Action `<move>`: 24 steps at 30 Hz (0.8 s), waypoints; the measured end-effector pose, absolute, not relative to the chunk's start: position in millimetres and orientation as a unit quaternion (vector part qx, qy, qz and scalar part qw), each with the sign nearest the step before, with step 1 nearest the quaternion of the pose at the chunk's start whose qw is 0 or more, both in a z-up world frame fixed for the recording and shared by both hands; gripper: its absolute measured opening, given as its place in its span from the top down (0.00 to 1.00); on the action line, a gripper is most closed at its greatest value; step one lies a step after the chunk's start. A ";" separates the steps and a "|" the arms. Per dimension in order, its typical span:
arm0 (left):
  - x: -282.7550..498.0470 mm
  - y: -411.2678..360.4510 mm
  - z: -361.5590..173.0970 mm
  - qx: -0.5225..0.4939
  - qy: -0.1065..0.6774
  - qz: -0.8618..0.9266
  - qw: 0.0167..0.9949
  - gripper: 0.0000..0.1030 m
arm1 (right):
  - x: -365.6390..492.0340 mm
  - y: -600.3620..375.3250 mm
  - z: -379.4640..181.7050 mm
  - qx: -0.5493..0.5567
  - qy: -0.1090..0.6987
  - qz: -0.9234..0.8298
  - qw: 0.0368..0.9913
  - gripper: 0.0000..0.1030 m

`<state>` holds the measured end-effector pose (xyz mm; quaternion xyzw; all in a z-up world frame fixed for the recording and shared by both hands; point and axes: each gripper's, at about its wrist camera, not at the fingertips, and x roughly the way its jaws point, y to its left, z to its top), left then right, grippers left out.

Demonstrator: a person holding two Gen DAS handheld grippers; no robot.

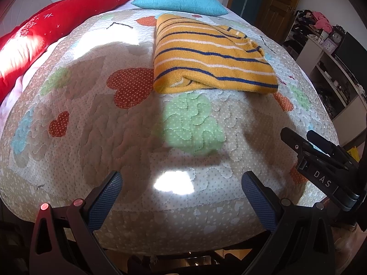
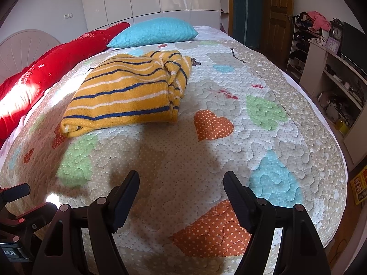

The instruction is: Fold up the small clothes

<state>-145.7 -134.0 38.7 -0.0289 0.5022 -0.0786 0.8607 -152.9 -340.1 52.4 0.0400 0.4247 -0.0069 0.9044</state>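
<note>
Both tongs are held above the near edge of a quilted bedspread [image 1: 128, 137]; the left gripper [image 1: 181, 197] is spread wide, its blue-padded fingers [image 1: 105, 197] far apart with nothing between them; the right gripper [image 2: 181, 197] is likewise spread wide and nothing is gripped by its black fingers [image 2: 125, 199]. A folded yellow striped garment [image 1: 206, 61] is seen lying flat on the quilt, well ahead of both tongs; it is placed ahead and slightly right of the left gripper, and ahead and to the left of the right gripper; no contact with either is made. Its folded edge is turned toward the tongs, and a bunched part is seen along its right side. Beyond it a turquoise pillow [image 2: 156, 32] is set; a red blanket [image 1: 45, 27] is laid far left.
</note>
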 end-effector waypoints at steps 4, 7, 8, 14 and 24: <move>-146.1 -134.1 37.4 -0.029 0.505 -0.080 0.859 0.00 | -153.6 -339.0 51.5 0.038 0.425 -0.006 0.904 0.22; -145.6 -134.1 36.5 -0.031 0.507 -0.080 0.858 0.00 | -153.7 -337.4 50.6 0.036 0.426 -0.004 0.904 0.22; -145.4 -133.9 36.1 -0.032 0.508 -0.081 0.857 0.00 | -153.9 -337.2 50.3 0.035 0.426 -0.004 0.904 0.22; -145.5 -133.1 35.3 -0.034 0.509 -0.081 0.856 0.00 | -154.0 -338.2 50.1 0.039 0.425 -0.005 0.904 0.22; -145.1 -134.5 33.4 -0.033 0.512 -0.082 0.854 0.00 | -154.1 -339.3 50.1 0.040 0.426 -0.005 0.904 0.21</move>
